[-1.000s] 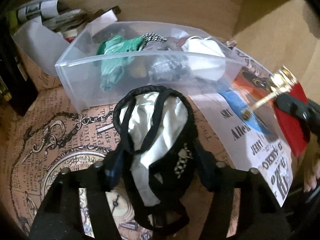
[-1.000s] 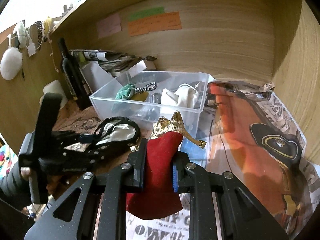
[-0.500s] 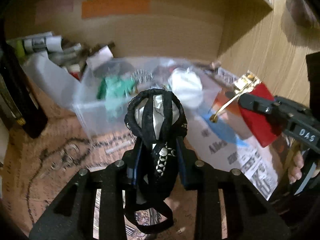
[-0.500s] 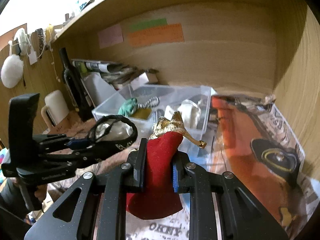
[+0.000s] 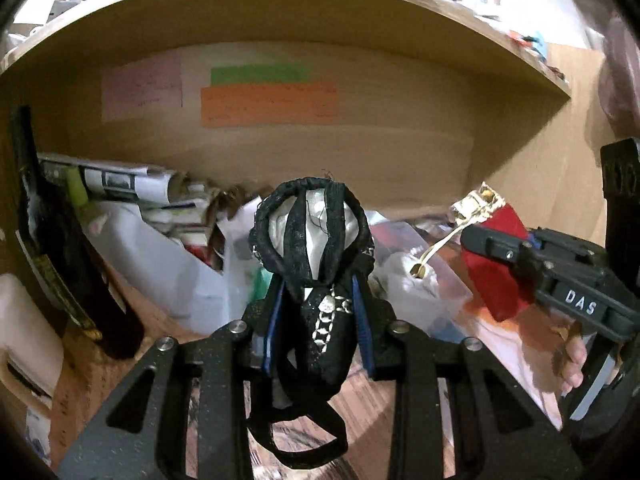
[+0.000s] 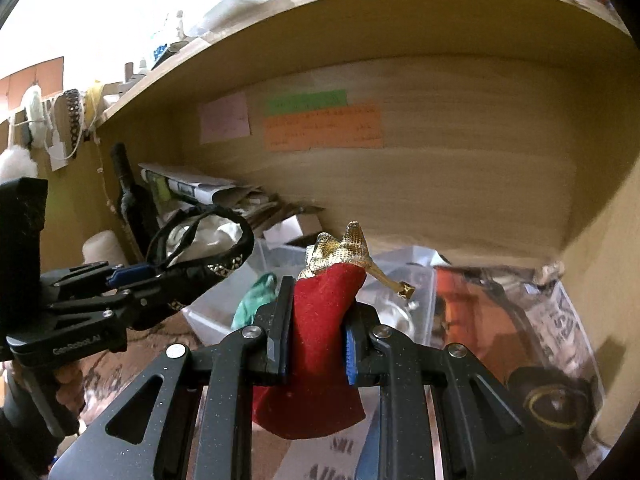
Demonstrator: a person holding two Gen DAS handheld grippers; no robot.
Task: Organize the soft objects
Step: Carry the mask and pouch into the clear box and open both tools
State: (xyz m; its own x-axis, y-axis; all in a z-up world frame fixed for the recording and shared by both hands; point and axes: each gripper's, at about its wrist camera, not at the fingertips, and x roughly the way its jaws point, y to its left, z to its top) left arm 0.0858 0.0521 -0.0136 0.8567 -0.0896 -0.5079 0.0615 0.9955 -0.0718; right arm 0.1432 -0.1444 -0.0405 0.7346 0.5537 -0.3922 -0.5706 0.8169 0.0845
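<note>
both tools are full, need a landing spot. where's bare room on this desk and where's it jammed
Free: the printed paper right of the clear bin, up to the side wall, and the brown paper in front of the bin. Crowded: the bin itself, and the back left corner by the bottle.

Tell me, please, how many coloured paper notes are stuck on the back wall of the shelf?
3: a pink note on the left, a green strip to its right, and an orange note directly beneath the green one. None appears hidden.

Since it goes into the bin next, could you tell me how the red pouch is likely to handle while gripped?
The red pouch, pinched in the right gripper, bulges and droops below the jaws, so it is probably floppy. Its gold cord dangles free and might snag.
</note>
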